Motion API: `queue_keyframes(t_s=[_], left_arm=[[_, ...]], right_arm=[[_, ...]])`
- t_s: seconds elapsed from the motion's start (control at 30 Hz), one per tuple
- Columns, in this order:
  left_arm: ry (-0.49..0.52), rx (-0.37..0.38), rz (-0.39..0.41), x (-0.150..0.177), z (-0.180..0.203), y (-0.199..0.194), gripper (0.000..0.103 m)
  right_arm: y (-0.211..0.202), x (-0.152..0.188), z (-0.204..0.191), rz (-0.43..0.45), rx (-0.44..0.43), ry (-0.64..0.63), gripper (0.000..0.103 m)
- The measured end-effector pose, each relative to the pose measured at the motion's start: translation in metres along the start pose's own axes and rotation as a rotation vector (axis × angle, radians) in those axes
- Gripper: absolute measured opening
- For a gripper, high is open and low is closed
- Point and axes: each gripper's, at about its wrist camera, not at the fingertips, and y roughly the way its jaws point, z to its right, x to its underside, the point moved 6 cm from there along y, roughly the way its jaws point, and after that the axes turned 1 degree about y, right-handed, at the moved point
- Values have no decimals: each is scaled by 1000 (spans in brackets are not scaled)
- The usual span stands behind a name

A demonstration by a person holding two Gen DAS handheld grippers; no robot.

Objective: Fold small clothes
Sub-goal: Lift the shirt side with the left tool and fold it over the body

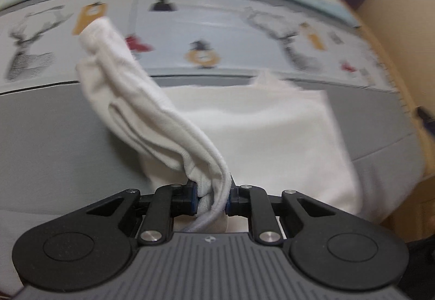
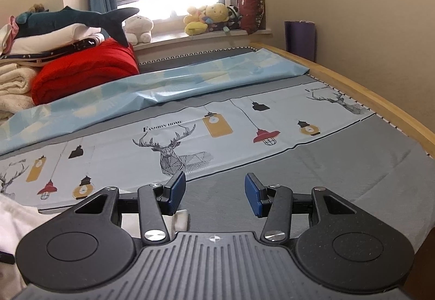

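The left gripper (image 1: 212,199) points steeply down at the bed, and its fingers (image 1: 190,198) are nearly together, pinched on a bunched fold of a white garment (image 1: 272,136). The left pad and the right pad press the cloth from either side, and a thin hem loops down below them toward the gripper body. From the pinch, a long rumpled part of the garment (image 1: 130,93) rises up and to the left, lifted clear of the bed, its far end lying across the printed band of the bedsheet (image 1: 217,28) in this view. The rest of the garment lies flat and spread out on the grey part of the sheet, to the right of the lifted part and beyond the fingers. This view is blurred, so finer folds cannot be told.

The right gripper (image 2: 215,192) is tilted more gently downward, over the grey strip of the sheet (image 2: 339,164) near the bed's edge. Its fingers (image 2: 176,191) stand about half open, blue pads facing each other, with nothing between them but bare sheet. A white edge of the garment (image 2: 19,221) shows at the far left of the right wrist view, and a small white piece (image 2: 180,219) lies just under the left finger, touching neither pad. Beyond lie the deer and lantern print, a pale blue cover (image 2: 163,87), a red folded quilt (image 2: 87,68) and a wooden bed rail (image 2: 380,98).
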Motion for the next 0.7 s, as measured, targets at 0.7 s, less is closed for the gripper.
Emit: queue_keyframes(t_s=[0.7], left_arm=[[-122, 336, 32, -30, 111, 29, 50]], right_arm=[[16, 11, 3, -104, -90, -25, 52]])
